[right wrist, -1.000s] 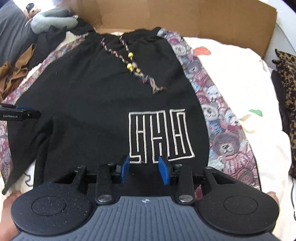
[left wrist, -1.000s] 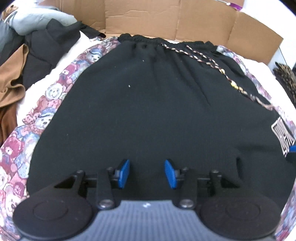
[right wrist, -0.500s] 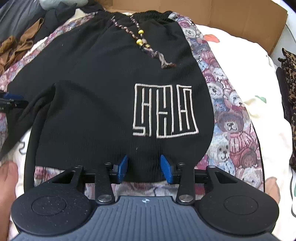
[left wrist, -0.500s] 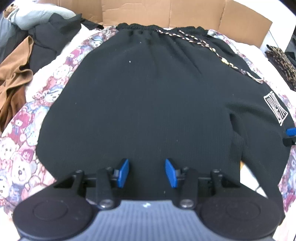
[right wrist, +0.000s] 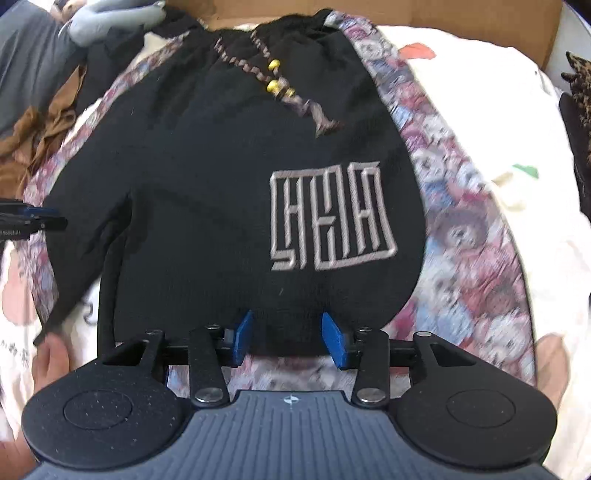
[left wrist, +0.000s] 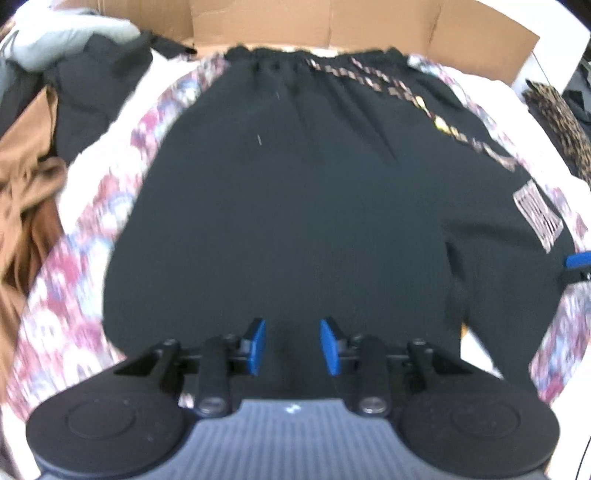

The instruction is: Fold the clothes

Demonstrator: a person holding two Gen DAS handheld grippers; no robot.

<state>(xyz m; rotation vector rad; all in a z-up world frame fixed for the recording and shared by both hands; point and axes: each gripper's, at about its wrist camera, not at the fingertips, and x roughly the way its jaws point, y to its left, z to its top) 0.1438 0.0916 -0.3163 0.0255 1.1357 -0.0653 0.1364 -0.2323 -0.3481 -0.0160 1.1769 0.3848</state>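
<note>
Black knit shorts (left wrist: 295, 203) lie flat on a teddy-bear print cloth (left wrist: 74, 277), waistband and braided drawstring (right wrist: 280, 85) at the far end. A pale embroidered logo (right wrist: 332, 221) marks the right leg. My left gripper (left wrist: 293, 347) hangs over the left leg's hem; its jaws are closing with black fabric between the blue pads, and no pinch shows. My right gripper (right wrist: 286, 338) is open at the right leg's hem corner, the hem lying between its pads. Each gripper shows at the edge of the other's view.
Cardboard (left wrist: 369, 22) stands along the far edge. A brown garment (left wrist: 26, 184) and dark and grey clothes are piled at the left. A leopard-print item (left wrist: 554, 110) lies far right. White bedding (right wrist: 498, 129) surrounds the print cloth. A hand (right wrist: 51, 362) shows at lower left.
The left jaws have narrowed and the left gripper has lifted a little. The right gripper has shifted slightly along the hem. Both views are now motion-blurred.
</note>
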